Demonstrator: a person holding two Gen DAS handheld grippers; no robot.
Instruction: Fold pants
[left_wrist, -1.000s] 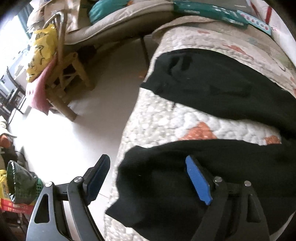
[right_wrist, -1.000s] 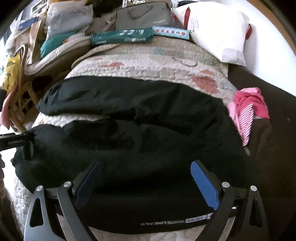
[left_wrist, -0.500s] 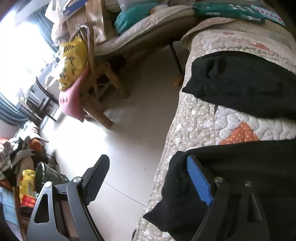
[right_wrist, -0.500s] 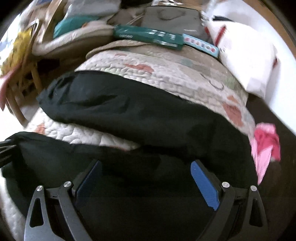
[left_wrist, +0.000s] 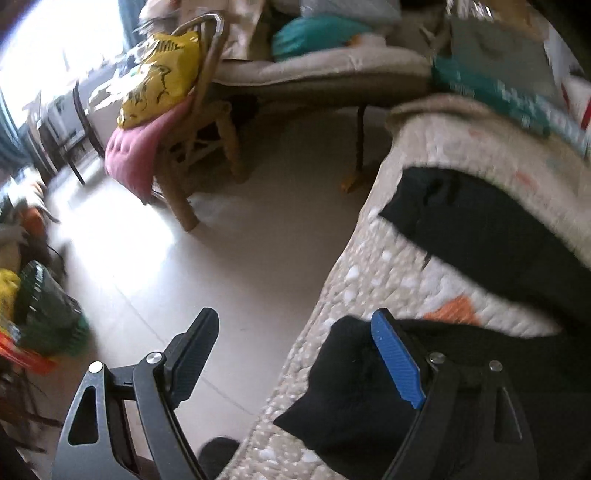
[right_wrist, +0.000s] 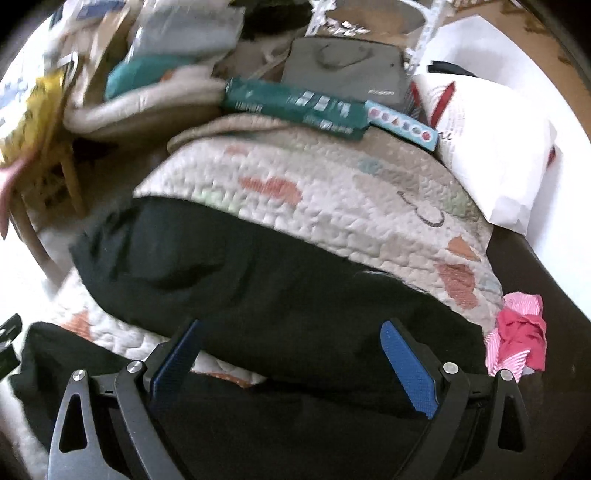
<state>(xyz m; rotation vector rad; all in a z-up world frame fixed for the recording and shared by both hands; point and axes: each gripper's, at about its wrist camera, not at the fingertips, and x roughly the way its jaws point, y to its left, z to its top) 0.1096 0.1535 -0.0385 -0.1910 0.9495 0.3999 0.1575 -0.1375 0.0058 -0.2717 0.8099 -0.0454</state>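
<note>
Black pants (right_wrist: 280, 295) lie spread on a quilted bed (right_wrist: 332, 192), both legs pointing left with a strip of quilt between them. In the left wrist view the near leg's cuff (left_wrist: 351, 398) hangs at the bed's left edge and the far leg (left_wrist: 480, 236) lies beyond. My left gripper (left_wrist: 295, 354) is open at the bed's edge, its right blue pad over the near cuff and its left finger over the floor. My right gripper (right_wrist: 291, 362) is open above the pants' upper part, holding nothing.
A wooden chair (left_wrist: 199, 147) with a yellow bag and pink cloth stands on the pale floor (left_wrist: 221, 258) left of the bed. Green boxes (right_wrist: 295, 107), a grey bag and a white pillow (right_wrist: 491, 147) sit at the bed's far end. Pink clothing (right_wrist: 521, 339) lies at right.
Both grippers stayed open. The left view swung left off the near leg to the bed's edge, then partly back. The right gripper moved forward and tilted over the pants.
</note>
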